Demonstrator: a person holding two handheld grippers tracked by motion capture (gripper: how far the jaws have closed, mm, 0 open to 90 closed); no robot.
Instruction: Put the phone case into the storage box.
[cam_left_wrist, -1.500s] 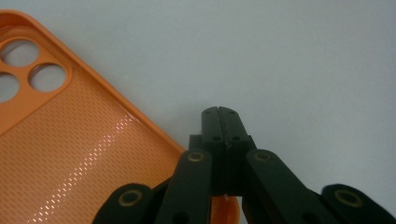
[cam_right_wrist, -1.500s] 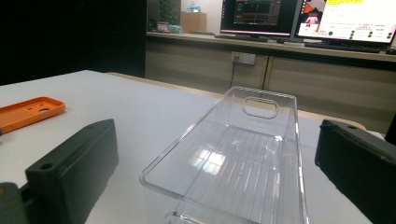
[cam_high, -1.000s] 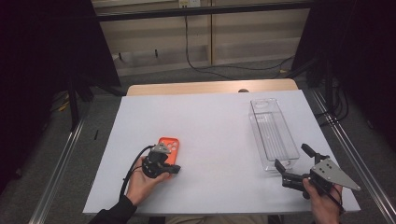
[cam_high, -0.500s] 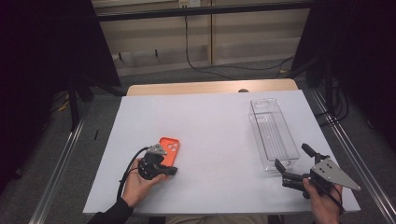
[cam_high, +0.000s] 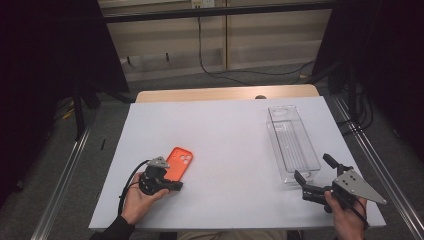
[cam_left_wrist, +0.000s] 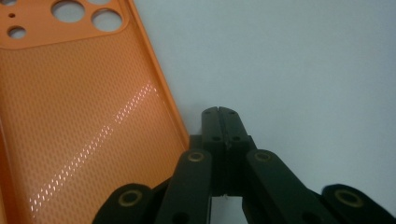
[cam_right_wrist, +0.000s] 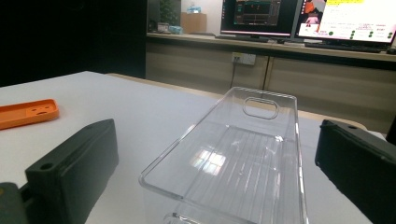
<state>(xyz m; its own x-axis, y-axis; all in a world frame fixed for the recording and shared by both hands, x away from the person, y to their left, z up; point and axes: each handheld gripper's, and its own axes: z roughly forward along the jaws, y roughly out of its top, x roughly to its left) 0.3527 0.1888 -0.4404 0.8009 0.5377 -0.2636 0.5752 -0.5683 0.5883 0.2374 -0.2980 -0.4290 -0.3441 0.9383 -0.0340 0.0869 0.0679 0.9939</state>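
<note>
The flat orange plastic phone case (cam_high: 178, 163) is lying on the white table (cam_high: 230, 150), just beside the left gripper (cam_left_wrist: 218, 112), whose jaws are pressing together empty. Well apart, the right gripper (cam_high: 312, 172) is gaping wide before a clear plastic oblong bin (cam_high: 292, 145).

Wide bare worktop (cam_high: 230, 130) between orange phone case (cam_high: 178, 162) at the left and clear bin (cam_high: 292, 142) at the right, bin just ahead of right gripper (cam_high: 312, 176), far edge unobstructed
</note>
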